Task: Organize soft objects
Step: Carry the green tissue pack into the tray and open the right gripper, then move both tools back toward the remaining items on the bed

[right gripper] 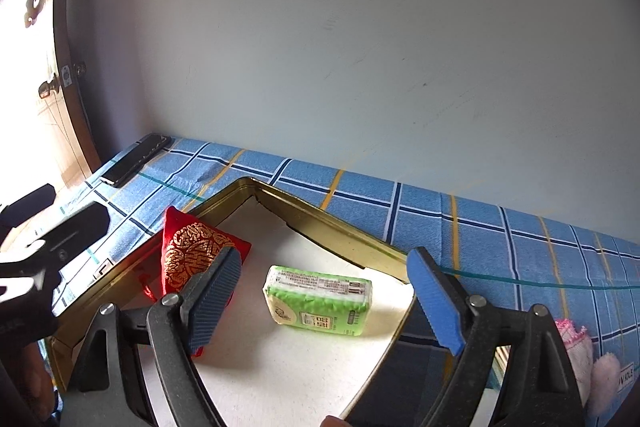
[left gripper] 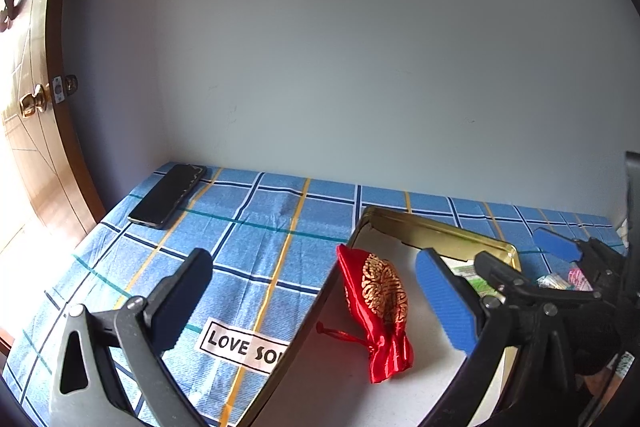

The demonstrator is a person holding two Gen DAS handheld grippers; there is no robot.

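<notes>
Both tools gaping, holding nothing: red pouch point(left gripper: 380, 311) lies in the gold tray point(right gripper: 320, 217) between left tool point(left gripper: 320, 307) fingers, tissue pack point(right gripper: 318, 301) between right tool point(right gripper: 326, 301) fingers.

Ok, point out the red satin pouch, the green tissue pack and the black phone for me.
Red satin drawstring pouch with gold embroidery point(left gripper: 380, 303): left wrist view, on the gold emblem.
Green plastic tissue pack point(right gripper: 318, 301): right wrist view, centre of its top face.
Black flat phone point(left gripper: 168, 195): left wrist view, middle of its screen.
</notes>
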